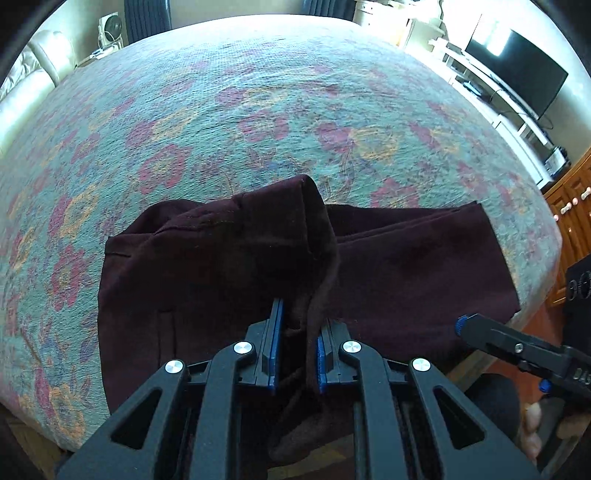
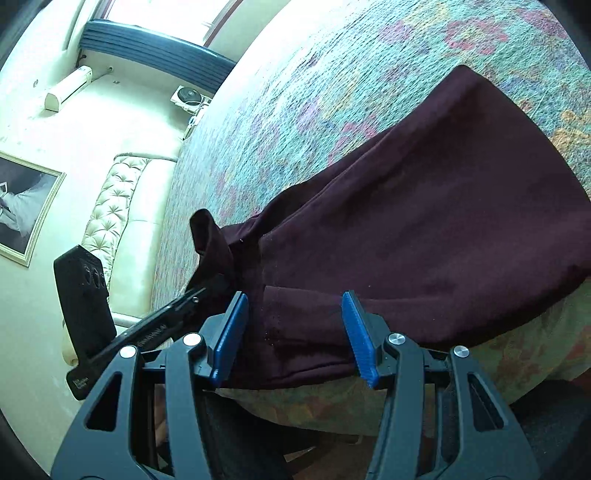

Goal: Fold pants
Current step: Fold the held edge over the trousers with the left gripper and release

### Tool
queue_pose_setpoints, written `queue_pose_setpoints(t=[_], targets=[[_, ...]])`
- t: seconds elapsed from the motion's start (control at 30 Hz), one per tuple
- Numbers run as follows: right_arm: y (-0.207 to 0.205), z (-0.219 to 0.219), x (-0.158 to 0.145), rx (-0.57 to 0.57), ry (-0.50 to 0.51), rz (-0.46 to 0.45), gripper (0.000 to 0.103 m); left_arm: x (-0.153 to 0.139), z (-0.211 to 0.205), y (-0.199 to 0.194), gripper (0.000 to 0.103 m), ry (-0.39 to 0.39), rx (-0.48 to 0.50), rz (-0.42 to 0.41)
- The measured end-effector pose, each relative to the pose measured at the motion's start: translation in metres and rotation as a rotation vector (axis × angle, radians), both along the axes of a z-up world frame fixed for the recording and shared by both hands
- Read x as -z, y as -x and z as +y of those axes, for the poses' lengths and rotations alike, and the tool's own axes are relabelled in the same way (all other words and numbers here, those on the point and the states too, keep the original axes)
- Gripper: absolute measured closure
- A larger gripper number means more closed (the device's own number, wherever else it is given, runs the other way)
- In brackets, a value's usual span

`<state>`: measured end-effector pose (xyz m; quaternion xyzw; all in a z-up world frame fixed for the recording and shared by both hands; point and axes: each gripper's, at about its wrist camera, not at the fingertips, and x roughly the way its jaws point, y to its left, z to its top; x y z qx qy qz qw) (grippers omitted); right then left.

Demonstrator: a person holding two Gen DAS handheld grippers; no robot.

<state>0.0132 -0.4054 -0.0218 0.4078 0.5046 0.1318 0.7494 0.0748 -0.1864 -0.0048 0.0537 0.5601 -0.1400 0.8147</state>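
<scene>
Dark maroon pants [image 1: 406, 266] lie on the floral bedspread [image 1: 258, 110] near the bed's front edge. My left gripper [image 1: 299, 321] is shut on a bunched fold of the pants, lifted above the rest; cloth hangs down between the blue pads. My right gripper [image 2: 295, 310] is open, its blue pads either side of the pants' [image 2: 424, 221] near edge, with cloth between them but not pinched. The right gripper also shows in the left wrist view [image 1: 461, 325] at the pants' right corner. The left gripper shows in the right wrist view [image 2: 192, 295], holding raised cloth.
A cream tufted headboard [image 2: 118, 206] stands at the bed's end. A TV [image 1: 517, 70] on a white shelf and a wooden cabinet [image 1: 569, 206] are at the right. A fan [image 1: 110, 27] sits beyond the bed. The bed edge [image 2: 369, 406] drops off under my right gripper.
</scene>
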Motion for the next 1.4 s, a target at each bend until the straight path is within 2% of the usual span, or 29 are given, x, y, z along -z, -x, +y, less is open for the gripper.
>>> queue_pose_setpoints(t=[0.07,0.27,0.47,0.6,0.67,0.73,0.77,0.83,0.9,1.0,1.03,1.17,1.23,1.4], targets=[[0.0,-0.003,0.002,0.01,-0.001,0.005,0.05,0.007,-0.009,0.001,0.088,-0.052,0.003,-0.019],[0.003,-0.009,0.007,0.033,-0.006,0.026,0.05,0.017,-0.02,0.012,0.088,-0.138,0.02,-0.061],[0.006,-0.015,0.013,0.06,-0.02,0.042,0.045,0.019,-0.028,0.019,0.085,-0.187,0.038,-0.102],[0.008,-0.013,0.012,0.062,-0.018,0.043,0.045,0.013,-0.033,0.024,0.082,-0.173,0.058,-0.129],[0.008,-0.014,0.013,0.062,-0.017,0.042,0.045,0.008,-0.036,0.028,0.075,-0.174,0.066,-0.143],[0.009,-0.014,0.013,0.062,-0.017,0.043,0.045,0.0,-0.036,0.032,0.057,-0.168,0.065,-0.171],[0.009,-0.013,0.013,0.062,-0.017,0.043,0.045,-0.004,-0.036,0.034,0.054,-0.158,0.064,-0.184],[0.009,-0.013,0.013,0.063,-0.017,0.044,0.044,-0.012,-0.035,0.037,0.04,-0.142,0.059,-0.205],[0.008,-0.013,0.013,0.064,-0.019,0.045,0.044,-0.022,-0.031,0.041,0.033,-0.136,0.048,-0.228],[0.008,-0.012,0.011,0.065,-0.021,0.045,0.044,-0.039,-0.014,0.049,0.031,-0.111,0.027,-0.254],[0.008,-0.012,0.01,0.063,-0.026,0.044,0.044,-0.045,-0.003,0.052,0.027,-0.097,0.014,-0.259],[0.005,-0.009,0.007,0.049,-0.079,0.038,0.044,-0.06,0.056,0.063,0.021,0.0,-0.044,-0.238],[0.002,-0.002,0.006,0.027,-0.106,0.035,0.043,-0.059,0.089,0.07,0.021,0.022,-0.079,-0.226],[-0.019,0.032,0.01,-0.049,-0.132,0.046,0.038,-0.045,0.153,0.086,0.021,0.015,-0.193,-0.212]])
